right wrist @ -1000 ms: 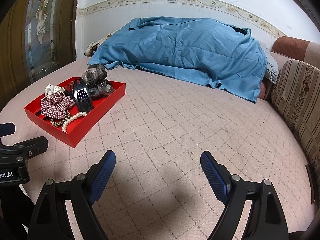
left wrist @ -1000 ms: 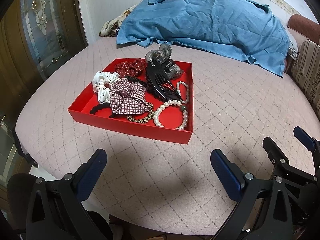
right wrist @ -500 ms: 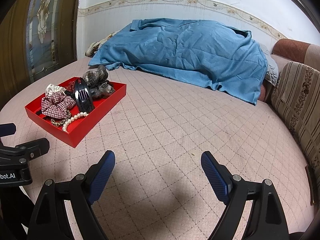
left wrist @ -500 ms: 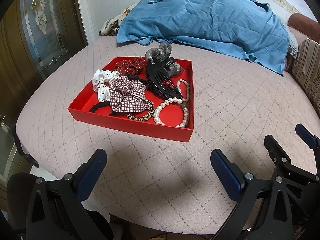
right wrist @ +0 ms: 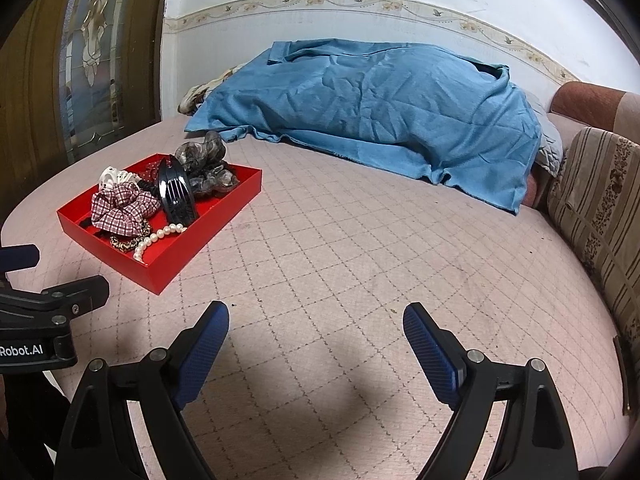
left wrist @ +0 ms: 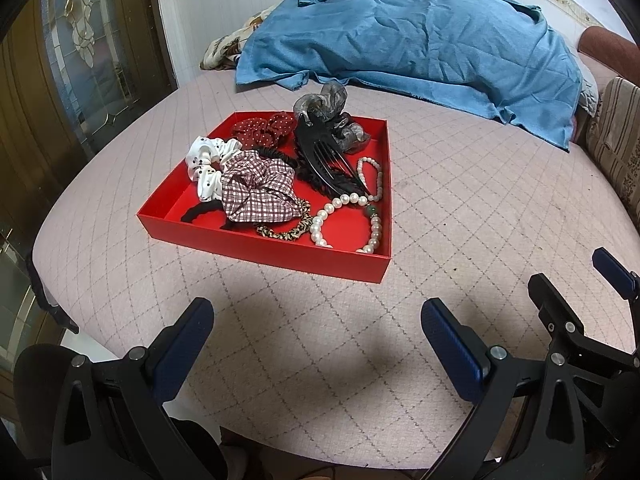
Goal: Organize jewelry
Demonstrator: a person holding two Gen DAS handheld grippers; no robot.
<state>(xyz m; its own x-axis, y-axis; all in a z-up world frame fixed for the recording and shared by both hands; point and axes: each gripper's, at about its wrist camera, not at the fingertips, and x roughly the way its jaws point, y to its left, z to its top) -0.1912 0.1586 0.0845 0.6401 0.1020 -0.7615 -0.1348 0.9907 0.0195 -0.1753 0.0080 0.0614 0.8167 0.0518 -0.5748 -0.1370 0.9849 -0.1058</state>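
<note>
Red tray on the quilted bed, holding all the jewelry and hair pieces in a heap: checked scrunchie, white dotted scrunchie, dark red dotted scrunchie, black claw clip, grey scrunchie, pearl bracelet, a smaller bead bracelet, leopard band. Over the last second the tray's contents keep their places; only the view drifts slightly. Left gripper and right gripper both hover wide apart, holding nothing, short of the tray. The heap fits either pieces gathered in or pieces awaiting sorting. Blue blanket lies behind.
</note>
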